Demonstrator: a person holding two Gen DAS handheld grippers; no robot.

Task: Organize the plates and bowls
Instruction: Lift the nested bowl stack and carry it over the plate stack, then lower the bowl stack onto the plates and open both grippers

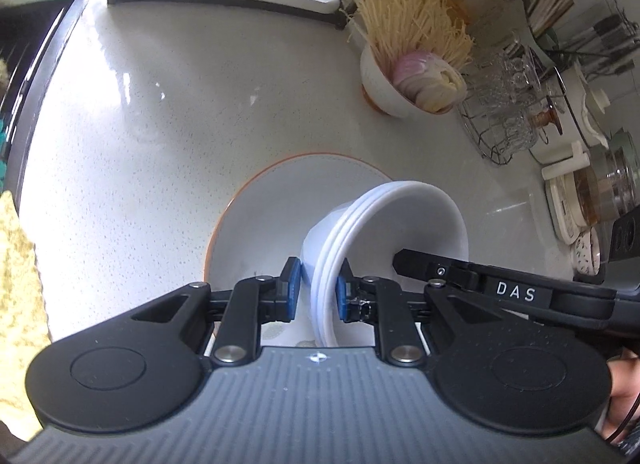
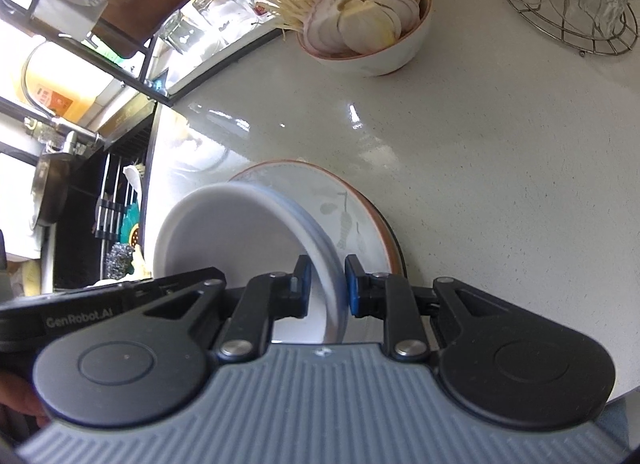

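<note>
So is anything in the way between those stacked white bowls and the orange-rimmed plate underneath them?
Nothing visible. The left gripper and right gripper each pinch the rim of the white bowls, which hang tilted just above the plate. The plate's visible surface is bare; the food bowl stands well away.

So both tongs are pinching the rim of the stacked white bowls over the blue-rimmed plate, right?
Not quite: the plate has an orange rim, not blue, as the left wrist view shows. Both the left tongs and right tongs do pinch the stacked white bowls.

Bare bench [image 1: 140,112] lies open left of the plate [image 1: 256,224]; the food-filled bowl [image 1: 380,88] and wire basket [image 1: 492,132] crowd the far right.
</note>
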